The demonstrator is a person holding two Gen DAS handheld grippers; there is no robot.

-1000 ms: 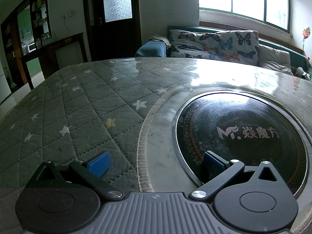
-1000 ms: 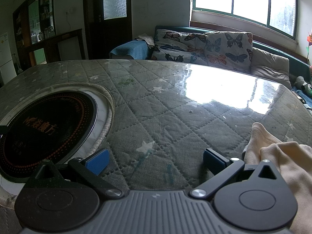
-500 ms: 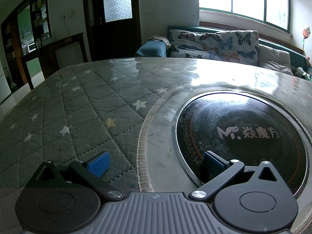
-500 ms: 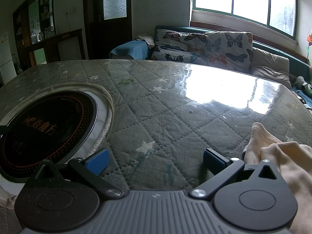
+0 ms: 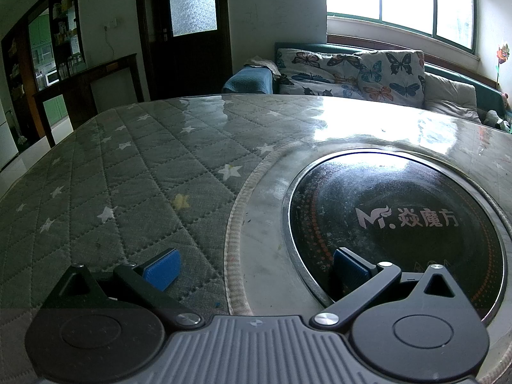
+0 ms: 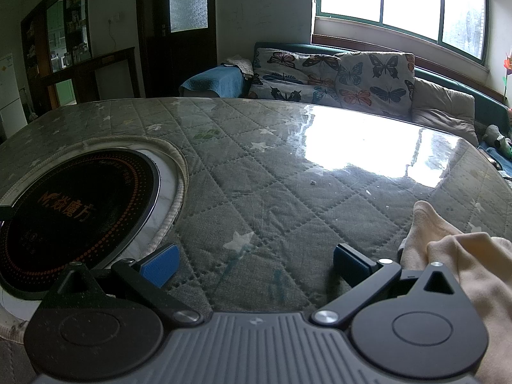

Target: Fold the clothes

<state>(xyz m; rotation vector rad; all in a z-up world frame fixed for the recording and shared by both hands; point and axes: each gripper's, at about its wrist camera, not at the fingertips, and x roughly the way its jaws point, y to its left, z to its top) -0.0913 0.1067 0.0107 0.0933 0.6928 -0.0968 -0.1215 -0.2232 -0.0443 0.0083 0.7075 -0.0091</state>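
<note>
- Left gripper [image 5: 256,267]: jaws wide apart, holding nothing, over the table [image 5: 128,176] and hob [image 5: 400,217].
- Right gripper [image 6: 254,264]: jaws wide apart, empty.
- Cloth [image 6: 473,265] lies on the table, just right of the right gripper.

I stood in lived-in home, living-dining room. My tools hung over round table under grey quilted star-print cover [image 5: 134,176] with black round built-in induction hob [image 5: 400,224] at centre. Beyond sat dark green sofa with butterfly-print cushions [image 6: 339,76], blue towel on sofa arm [image 6: 214,80]. Dark wooden door with frosted glass pane [image 5: 192,25], green-framed window [image 6: 403,3], dark shelving stocked with jars and boxes [image 5: 64,41] confirmed household.
</note>
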